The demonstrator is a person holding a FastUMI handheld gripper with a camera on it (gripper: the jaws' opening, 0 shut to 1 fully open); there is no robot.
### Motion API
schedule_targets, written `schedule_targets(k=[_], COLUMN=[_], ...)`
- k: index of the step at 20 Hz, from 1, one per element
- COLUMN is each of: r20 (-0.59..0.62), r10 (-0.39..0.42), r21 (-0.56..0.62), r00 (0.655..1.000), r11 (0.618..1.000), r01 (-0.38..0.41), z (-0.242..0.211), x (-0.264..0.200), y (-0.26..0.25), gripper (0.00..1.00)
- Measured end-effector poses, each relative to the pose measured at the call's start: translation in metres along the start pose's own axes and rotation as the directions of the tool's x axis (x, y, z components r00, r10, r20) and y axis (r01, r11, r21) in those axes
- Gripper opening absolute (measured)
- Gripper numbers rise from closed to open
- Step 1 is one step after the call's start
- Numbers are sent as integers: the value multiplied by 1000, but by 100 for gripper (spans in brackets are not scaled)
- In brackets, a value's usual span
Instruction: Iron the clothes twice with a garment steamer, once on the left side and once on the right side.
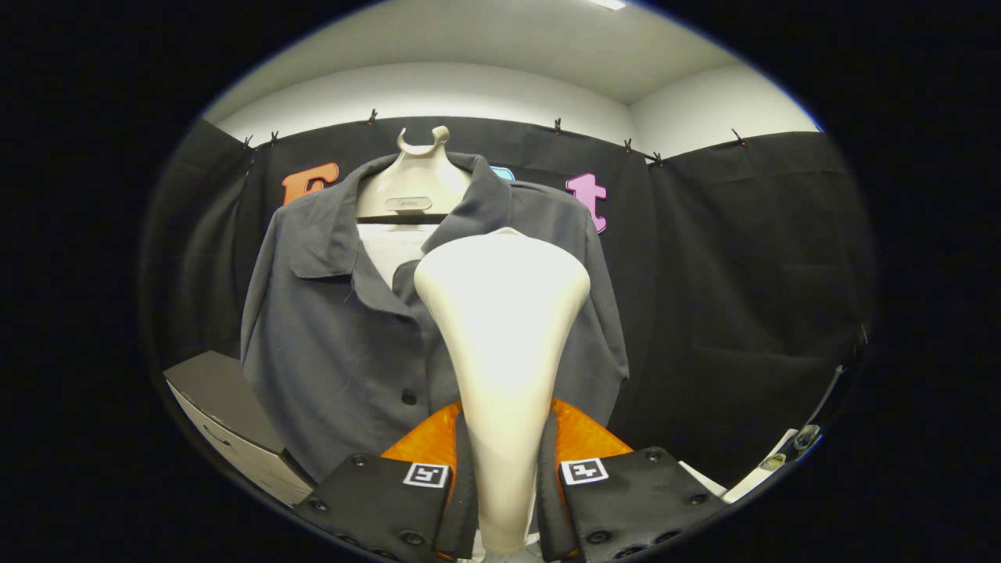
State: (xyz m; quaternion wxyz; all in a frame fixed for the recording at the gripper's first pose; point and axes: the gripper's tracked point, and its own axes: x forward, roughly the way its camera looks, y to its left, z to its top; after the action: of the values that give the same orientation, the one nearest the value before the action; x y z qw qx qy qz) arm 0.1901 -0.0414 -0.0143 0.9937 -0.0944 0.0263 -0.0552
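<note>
A cream-white garment steamer [502, 336] stands upright between my two fingers, its narrow handle pinched by both black pads [466, 477] and its wide head rising just ahead of them. My gripper [504, 469] is shut on that handle. Beyond the steamer hangs a dark grey short-sleeved shirt [336, 344] with buttons, on a cream hanger [413, 184] with a hook at the top. The steamer head covers the middle and right part of the shirt's front; I cannot tell whether it touches the cloth. A white board [391, 250] shows inside the open collar.
A grey-topped white box [227, 422] stands low to the left of the shirt. A pale flat object [762, 469] lies low to the right. Black cloth [751, 297] walls the booth behind and to the right.
</note>
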Motion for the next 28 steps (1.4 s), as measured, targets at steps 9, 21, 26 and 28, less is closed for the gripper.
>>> schedule_targets(k=[9, 21, 26, 28], r20=[-11, -134, -197, -219], r10=[-14, 30, 29, 25], r21=[0, 13, 7, 2], r00=[1000, 991, 980, 975], r11=[1000, 999, 1000, 1000], r01=[14, -29, -28, -25], z=[-10, -86, -122, -138], x=[49, 45, 34, 33], y=[-4, 15, 18, 19], gripper=[38, 38, 39, 39])
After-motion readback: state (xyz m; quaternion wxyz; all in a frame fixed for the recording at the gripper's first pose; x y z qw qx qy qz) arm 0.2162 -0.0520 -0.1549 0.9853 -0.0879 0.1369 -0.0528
